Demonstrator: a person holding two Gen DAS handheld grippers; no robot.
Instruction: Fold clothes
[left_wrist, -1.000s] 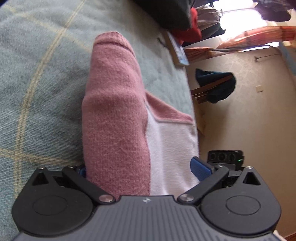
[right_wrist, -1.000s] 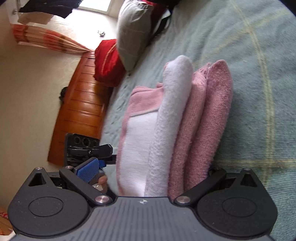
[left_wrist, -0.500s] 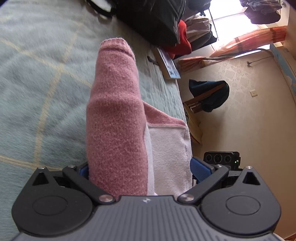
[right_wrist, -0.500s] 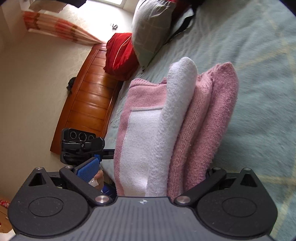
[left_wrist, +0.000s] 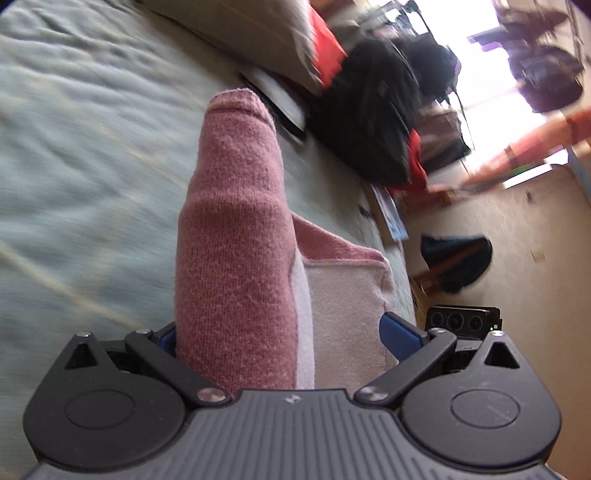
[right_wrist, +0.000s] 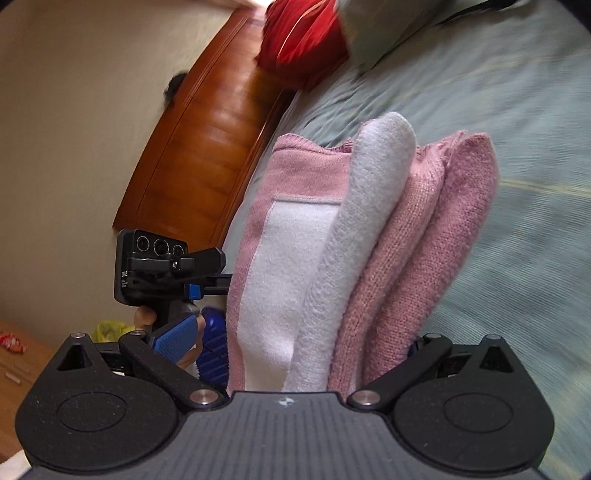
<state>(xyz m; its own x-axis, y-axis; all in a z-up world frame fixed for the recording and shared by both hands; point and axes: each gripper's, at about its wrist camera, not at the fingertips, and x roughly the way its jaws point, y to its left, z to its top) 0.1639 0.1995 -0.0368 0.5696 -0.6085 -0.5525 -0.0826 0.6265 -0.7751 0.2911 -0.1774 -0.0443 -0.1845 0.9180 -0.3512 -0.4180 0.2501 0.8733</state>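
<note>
The only writing to be found is on the left gripper's camera block, seen from the right wrist view: a pale label starting "DA", the rest too small to read. A small embossed mark sits on each gripper body, not legible as a name.

The folded garment (left_wrist: 236, 266), pink knit with a white fleecy panel, stands on edge over the green bed (left_wrist: 74, 184), held up between the two tools. The left gripper (left_wrist: 284, 336) has its blue-padded fingers (left_wrist: 400, 336) spread wide around the thick bundle, one pad against the white side, the other mostly hidden behind the pink fold. The right gripper (right_wrist: 295, 343) takes the same garment (right_wrist: 369, 240) from the opposite end; its fingers (right_wrist: 175, 338) are also wide apart, the near pad standing just off the cloth, the far one buried behind the pink layers.

A wooden bed frame (right_wrist: 207, 129) and a red cushion (right_wrist: 303, 37) lie beyond.
</note>
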